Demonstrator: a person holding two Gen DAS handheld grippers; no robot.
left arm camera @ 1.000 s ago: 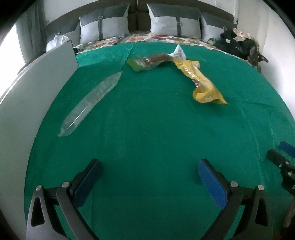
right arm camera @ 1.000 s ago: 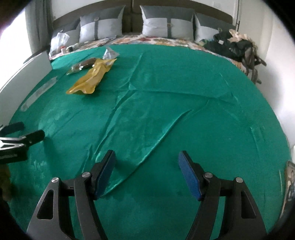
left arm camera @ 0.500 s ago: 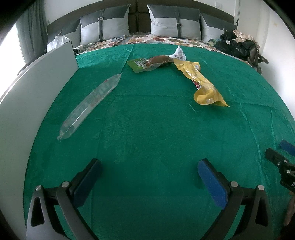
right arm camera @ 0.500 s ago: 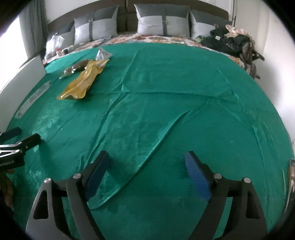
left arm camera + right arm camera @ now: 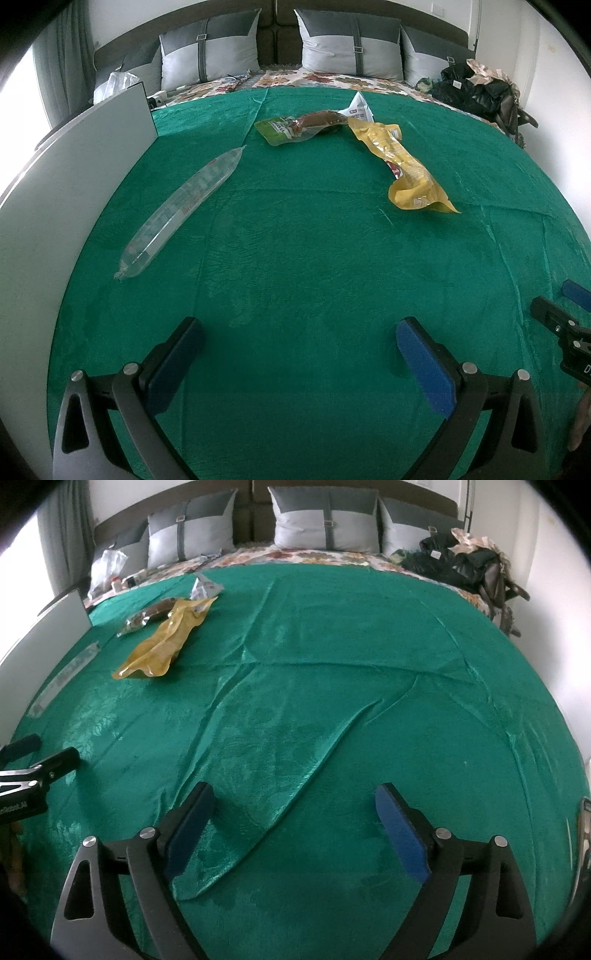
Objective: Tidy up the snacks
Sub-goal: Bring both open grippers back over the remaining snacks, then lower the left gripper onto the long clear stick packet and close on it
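Several snack packs lie on a green blanket (image 5: 295,258). A long clear tube pack (image 5: 181,205) lies at the left. A green-and-brown pack (image 5: 301,125), a small white packet (image 5: 358,107) and a yellow bag (image 5: 402,166) lie farther back. My left gripper (image 5: 299,347) is open and empty, low over the blanket, well short of all packs. My right gripper (image 5: 295,819) is open and empty over wrinkled blanket (image 5: 332,664). In the right wrist view the yellow bag (image 5: 166,642), the brown pack (image 5: 151,614), the white packet (image 5: 205,585) and the clear tube (image 5: 64,675) lie far left.
A grey-white board (image 5: 55,192) stands along the blanket's left edge. Grey pillows (image 5: 332,44) and a headboard are at the back. A dark pile of bags and clothes (image 5: 476,88) sits back right. A white plastic bag (image 5: 114,83) sits back left.
Both grippers have drawn back slightly and the right one has opened a little wider. The snacks have not moved.
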